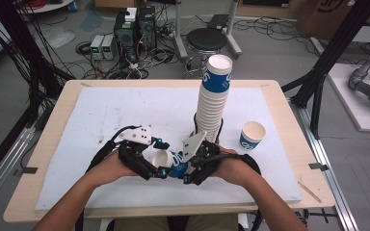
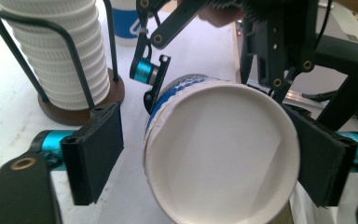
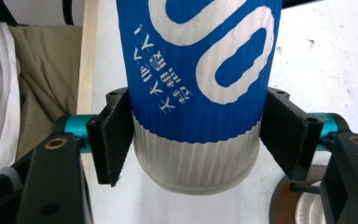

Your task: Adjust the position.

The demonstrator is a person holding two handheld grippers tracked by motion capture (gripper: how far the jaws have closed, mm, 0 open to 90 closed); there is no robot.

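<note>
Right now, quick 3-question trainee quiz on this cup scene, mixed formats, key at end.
1. True or false: the right gripper is shut on the blue cup.
2. The left gripper is: A) clamped on the cup's rim, B) open around the cup's mouth, C) in the cup stack.
3. Fill in: the lone cup stands to the ___ of the stack in the high view.

Key: 1 true; 2 B; 3 right.

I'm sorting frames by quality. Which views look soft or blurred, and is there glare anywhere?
High view: even light, no glare, mildly soft overall. Left gripper view: the cup rim is sharp enough, the cup stack behind slightly washed out. Right gripper view: the cup's print is crisp, the near claw parts blurred.
</note>
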